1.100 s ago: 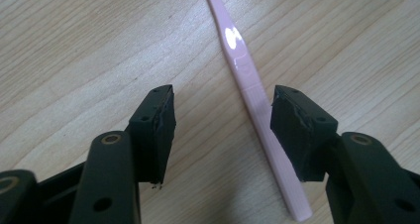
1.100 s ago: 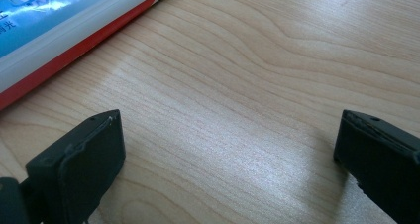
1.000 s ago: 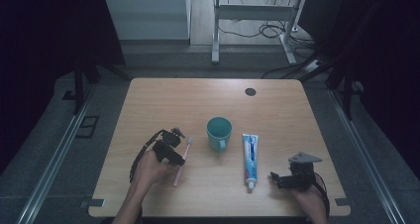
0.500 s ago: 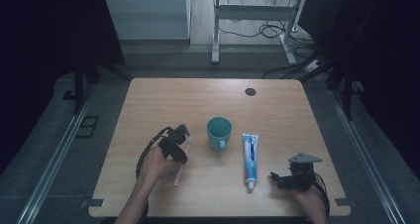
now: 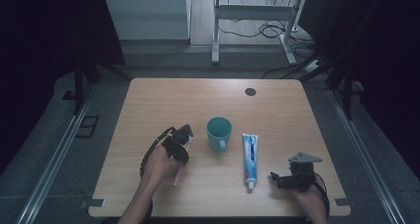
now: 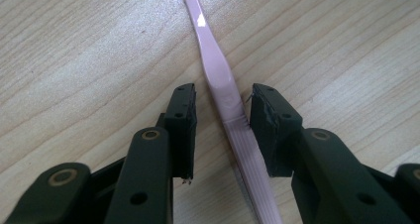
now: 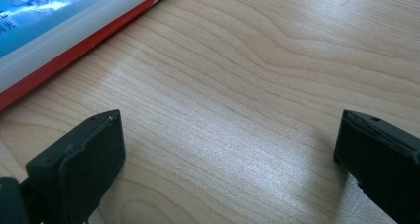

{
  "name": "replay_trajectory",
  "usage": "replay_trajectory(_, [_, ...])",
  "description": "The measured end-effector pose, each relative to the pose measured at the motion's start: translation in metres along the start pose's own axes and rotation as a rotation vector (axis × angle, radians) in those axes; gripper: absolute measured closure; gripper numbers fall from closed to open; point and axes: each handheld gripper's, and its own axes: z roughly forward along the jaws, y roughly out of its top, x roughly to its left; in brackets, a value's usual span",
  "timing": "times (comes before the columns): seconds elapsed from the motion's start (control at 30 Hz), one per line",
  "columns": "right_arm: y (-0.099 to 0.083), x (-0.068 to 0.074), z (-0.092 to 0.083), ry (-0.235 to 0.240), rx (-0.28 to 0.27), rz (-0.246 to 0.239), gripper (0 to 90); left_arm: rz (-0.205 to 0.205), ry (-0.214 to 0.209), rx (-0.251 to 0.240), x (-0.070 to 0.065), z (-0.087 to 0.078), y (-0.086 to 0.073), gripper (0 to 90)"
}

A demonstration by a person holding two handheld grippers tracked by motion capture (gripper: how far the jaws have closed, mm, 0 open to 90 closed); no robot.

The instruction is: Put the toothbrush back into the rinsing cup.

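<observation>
A pale wooden table (image 5: 148,105) stands in a dim room, with a grey floor and cables beyond its far edge. On it sit a teal plastic mug (image 5: 219,132) at centre and, to its right, a white-and-blue toothpaste tube (image 5: 250,157). Since a second ago the left gripper (image 6: 220,112) has settled over the slim pink plastic toothbrush (image 6: 218,80) lying left of the mug, its jaws closing; the handle lies between them, one pad touching, the other just apart, not yet clamped. The right gripper (image 7: 228,144) rests unmoved at the near right corner, jaws spread wide over bare wood.
</observation>
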Motion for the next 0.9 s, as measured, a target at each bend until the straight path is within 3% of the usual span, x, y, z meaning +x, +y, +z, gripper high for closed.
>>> replay_trajectory(0.2, [0.0,0.0,0.0,0.0,0.0,0.0,0.0,0.006,0.019,0.009,-0.0022,0.0008,0.0033,65.3])
replay_trajectory(0.47, [0.0,0.0,-0.0001,0.0,0.001,-0.001,0.0,0.019,0.074,0.021,-0.007,0.0017,0.0053,71.5])
replay_trajectory(0.6, [0.0,0.0,0.0,0.0,0.001,-0.001,0.0,0.026,0.072,0.029,-0.007,0.0016,0.0057,77.5])
replay_trajectory(0.9, [0.0,-0.0001,-0.0001,0.0,0.001,-0.001,0.0,0.042,0.065,0.031,-0.0061,0.0013,0.0054,78.8])
